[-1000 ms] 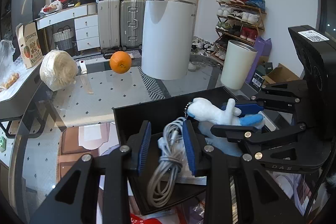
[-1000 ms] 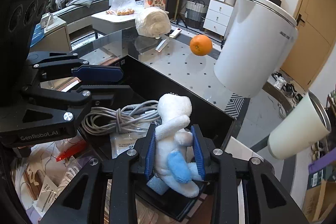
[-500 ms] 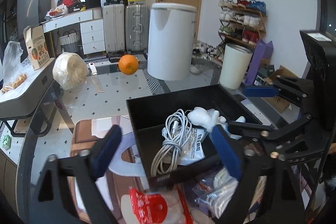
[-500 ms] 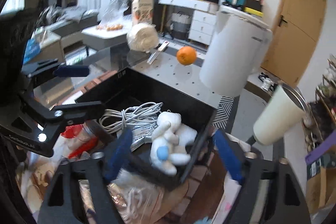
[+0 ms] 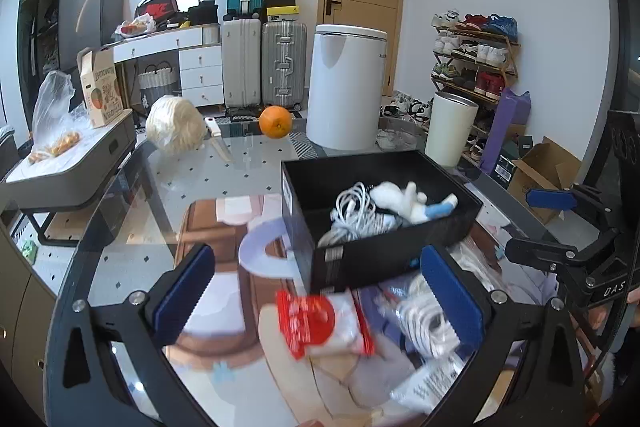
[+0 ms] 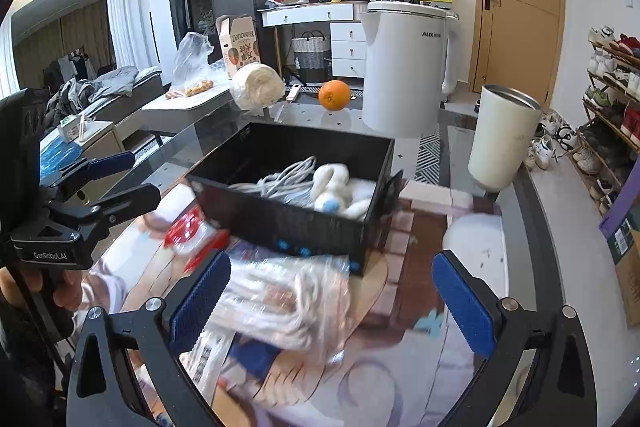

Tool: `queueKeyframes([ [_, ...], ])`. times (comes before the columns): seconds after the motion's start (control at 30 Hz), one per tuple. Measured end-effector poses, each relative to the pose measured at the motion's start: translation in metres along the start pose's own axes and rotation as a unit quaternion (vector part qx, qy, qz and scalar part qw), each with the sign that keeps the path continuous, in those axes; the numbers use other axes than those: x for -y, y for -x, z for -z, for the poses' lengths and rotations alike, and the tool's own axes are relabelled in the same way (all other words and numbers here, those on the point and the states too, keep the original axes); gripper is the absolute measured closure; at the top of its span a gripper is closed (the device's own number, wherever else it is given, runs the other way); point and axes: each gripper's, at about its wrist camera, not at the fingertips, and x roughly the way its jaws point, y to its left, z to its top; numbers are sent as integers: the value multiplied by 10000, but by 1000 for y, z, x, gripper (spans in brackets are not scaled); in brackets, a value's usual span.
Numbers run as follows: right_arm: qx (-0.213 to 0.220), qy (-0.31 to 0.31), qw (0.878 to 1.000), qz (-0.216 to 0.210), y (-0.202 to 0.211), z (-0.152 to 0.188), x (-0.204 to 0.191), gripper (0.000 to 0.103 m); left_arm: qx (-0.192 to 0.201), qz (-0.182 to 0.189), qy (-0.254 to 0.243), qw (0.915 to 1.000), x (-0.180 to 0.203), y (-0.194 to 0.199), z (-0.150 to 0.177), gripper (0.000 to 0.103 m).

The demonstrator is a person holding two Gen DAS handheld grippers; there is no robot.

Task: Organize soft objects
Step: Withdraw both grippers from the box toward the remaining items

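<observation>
Left wrist view: my left gripper (image 5: 316,291) gapes wide, empty. Black box (image 5: 400,255) ahead holds the cable bundle (image 5: 352,207) and plush toy (image 5: 412,201). Red-labelled packet (image 5: 320,323) lies just before the box: light, crinkly, probably slippery; pinch its edge.

Right wrist view: my right gripper (image 6: 332,301) also wide, empty. Bagged white rope (image 6: 280,299) before the box: soft, grab mid-bulk.

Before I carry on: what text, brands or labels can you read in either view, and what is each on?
"AUX": white bin.
"GenRobot.AI": left gripper body.
"DAS": right gripper body, rest cut off.
Carton print, black box label, packets: too blurred to read.
</observation>
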Motion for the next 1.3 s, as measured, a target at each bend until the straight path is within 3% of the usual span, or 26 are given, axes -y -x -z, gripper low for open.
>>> queueKeyframes([
  [0.73,-3,-81,10000,-31,27,26,-7,1,-401,12,-270,9988,36,19,48,0],
  [1.3,-187,-110,9997,-59,20,29,-7,1,-1015,15,-348,9942,70,1,70,0],
])
